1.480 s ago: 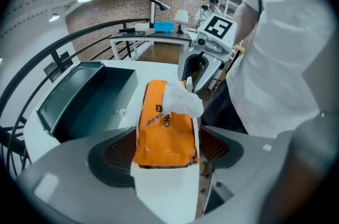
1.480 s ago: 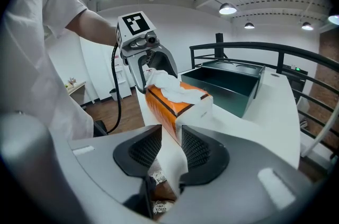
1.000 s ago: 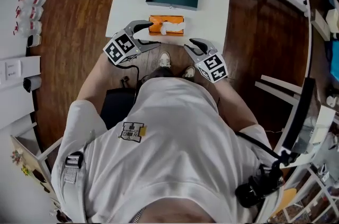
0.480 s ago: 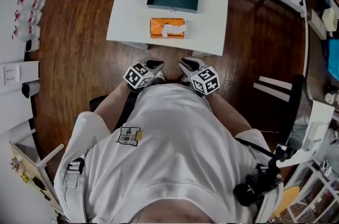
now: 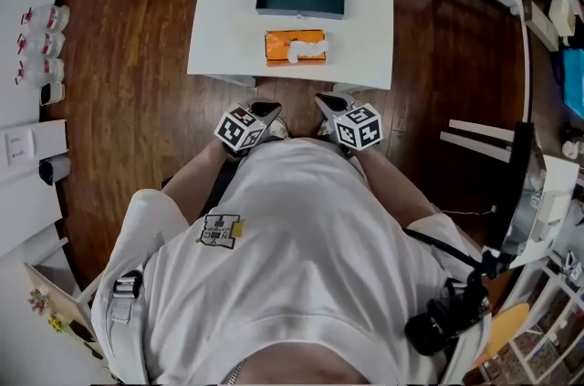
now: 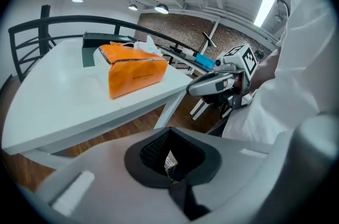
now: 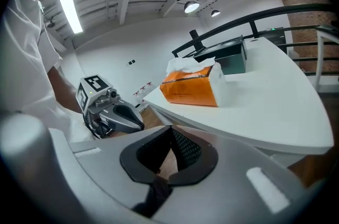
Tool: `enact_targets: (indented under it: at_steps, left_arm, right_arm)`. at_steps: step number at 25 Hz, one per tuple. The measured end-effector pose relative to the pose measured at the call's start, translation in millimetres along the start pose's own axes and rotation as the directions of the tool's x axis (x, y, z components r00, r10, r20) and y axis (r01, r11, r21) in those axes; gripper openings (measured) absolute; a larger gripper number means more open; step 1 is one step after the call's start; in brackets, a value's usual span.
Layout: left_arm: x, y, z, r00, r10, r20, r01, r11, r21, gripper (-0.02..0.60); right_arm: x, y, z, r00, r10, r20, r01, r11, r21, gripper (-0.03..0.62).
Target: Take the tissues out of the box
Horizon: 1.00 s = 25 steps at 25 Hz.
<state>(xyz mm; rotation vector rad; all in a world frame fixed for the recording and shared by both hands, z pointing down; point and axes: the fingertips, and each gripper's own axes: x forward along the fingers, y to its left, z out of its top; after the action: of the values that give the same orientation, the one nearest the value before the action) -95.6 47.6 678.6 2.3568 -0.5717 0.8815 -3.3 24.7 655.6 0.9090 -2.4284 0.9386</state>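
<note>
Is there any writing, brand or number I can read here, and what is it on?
No text reads clearly.
Orange cardboard tissue box: faint print on its side, too blurred to read.
Left claw and right claw: their cubes show black-and-white square patterns, no letters.
Small patch on the person's white shirt: too small to read.

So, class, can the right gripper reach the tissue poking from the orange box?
Probably yes: nothing stands between the right gripper and the tissue. But its jaws are shut and it sits short of the table, so it must open and advance.
</note>
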Motion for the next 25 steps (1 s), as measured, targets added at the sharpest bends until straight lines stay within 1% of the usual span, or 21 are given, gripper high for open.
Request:
enact_targets:
  at_steps: [6, 10, 20, 25]
  left_arm:
    - [0.8, -2.2, -12.1, 0.999, -0.023, -0.032, 0.024, 0.999, 0.028, 0.000]
    - [1.9, -3.8, -7.3, 0.999, -0.032, -0.027, 0.033, 0.999, 0.041, 0.000]
    - [0.9, -6.9, 5.6, 0.999, -0.035, 0.004, 0.035, 0.998, 0.053, 0.000]
    - [2.2, -6.8, 8.7, 0.999, -0.039, 0.007, 0.039, 0.998, 0.057, 0.000]
  right_arm:
    - [6.7, 6.1, -2.9, 1.000, -0.012, -0.009, 0.012, 1.000, 0.010, 0.000]
    - [6.0, 2.2, 2.4, 1.000, -0.028, 0.011, 0.027, 0.999, 0.028, 0.000]
    - [7.0, 4.3, 9.3, 0.999, -0.031, 0.026, 0.031, 0.999, 0.014, 0.000]
    - [8.3, 5.0, 12.4, 0.999, -0.036, 0.023, 0.036, 0.999, 0.009, 0.000]
